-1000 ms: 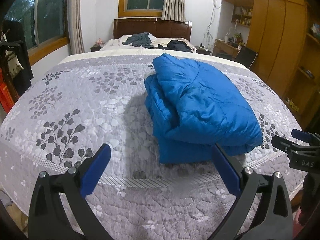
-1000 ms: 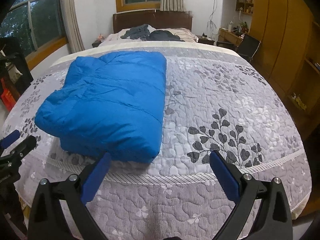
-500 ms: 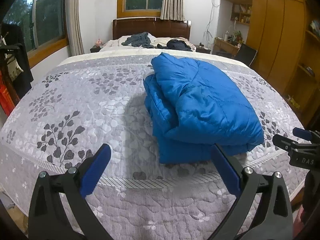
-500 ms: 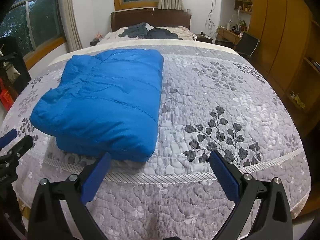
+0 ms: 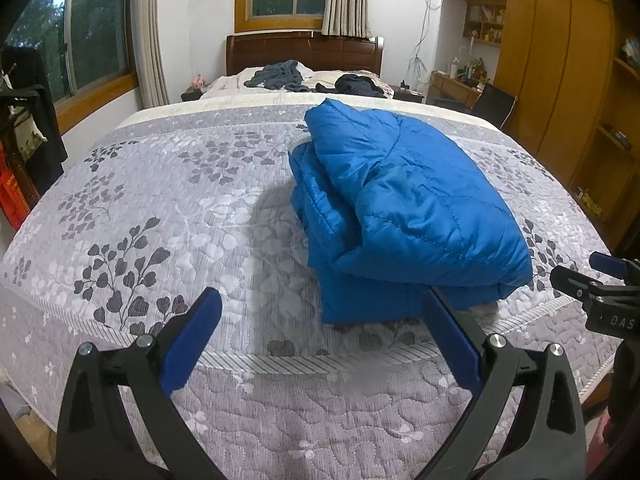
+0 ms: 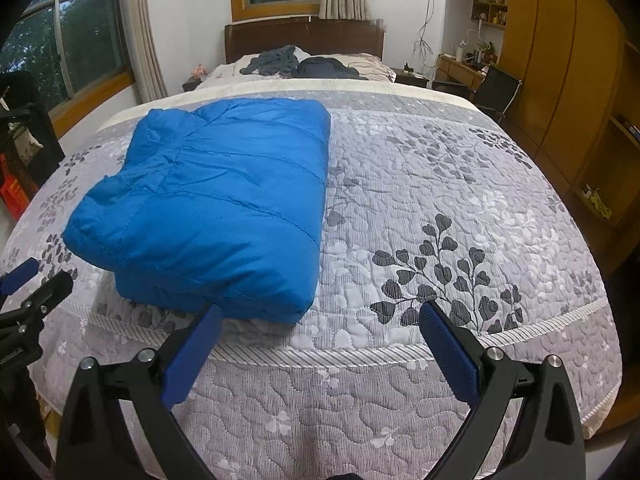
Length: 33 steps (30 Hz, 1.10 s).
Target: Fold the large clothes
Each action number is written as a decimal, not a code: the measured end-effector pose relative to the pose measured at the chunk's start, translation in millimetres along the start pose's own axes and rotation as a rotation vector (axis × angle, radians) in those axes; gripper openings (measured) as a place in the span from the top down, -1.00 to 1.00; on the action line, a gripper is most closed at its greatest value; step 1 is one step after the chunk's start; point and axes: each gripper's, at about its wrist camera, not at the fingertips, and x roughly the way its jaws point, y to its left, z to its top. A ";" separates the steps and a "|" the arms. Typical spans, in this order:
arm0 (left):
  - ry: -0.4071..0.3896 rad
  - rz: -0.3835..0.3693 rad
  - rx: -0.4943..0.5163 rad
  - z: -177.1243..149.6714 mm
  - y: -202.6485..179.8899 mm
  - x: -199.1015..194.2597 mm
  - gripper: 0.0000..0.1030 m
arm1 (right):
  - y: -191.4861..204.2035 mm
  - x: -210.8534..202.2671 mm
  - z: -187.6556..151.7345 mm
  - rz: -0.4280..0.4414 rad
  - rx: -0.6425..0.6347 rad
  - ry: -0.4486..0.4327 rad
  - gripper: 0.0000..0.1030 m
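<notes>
Both hand-held grippers eased back slightly (jaws spread, empty), folded blue jacket [image 5: 404, 216] on bedspread [image 5: 160, 208], layered edge only in left view.

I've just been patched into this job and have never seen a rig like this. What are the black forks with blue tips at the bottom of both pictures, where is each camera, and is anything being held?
There is no robot arm. A person holds a two-finger gripper in each hand, and a fisheye camera on each looks forward along its fingers. The forks are those fingers with blue pads. One picture is from the left gripper, the other from the right gripper; each also catches the other at its edge. Both stand open and hold nothing. Ahead is a bed with a grey leaf-patterned quilt. On it lies a blue puffer jacket, already folded into a thick bundle near the foot edge. Dark clothes lie by the wooden headboard.
</notes>
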 end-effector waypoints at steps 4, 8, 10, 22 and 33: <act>0.004 -0.003 0.001 -0.1 0.0 -0.1 -0.92 | 1.0 -0.1 0.3 0.002 -0.001 0.002 -0.93; 0.005 -0.005 0.000 0.1 0.2 -0.1 -0.92 | 2.2 0.7 1.6 0.005 -0.003 0.004 -0.93; 0.005 -0.004 0.000 0.0 0.1 -0.1 -0.92 | 2.3 0.8 1.6 0.005 -0.004 0.004 -0.93; 0.006 -0.005 0.001 0.3 0.2 0.2 -0.92 | 4.0 3.0 1.9 0.012 -0.014 0.006 -0.93; 0.007 -0.008 0.003 0.4 0.2 0.9 -0.92 | 5.2 2.5 2.1 0.017 -0.021 -0.001 -0.92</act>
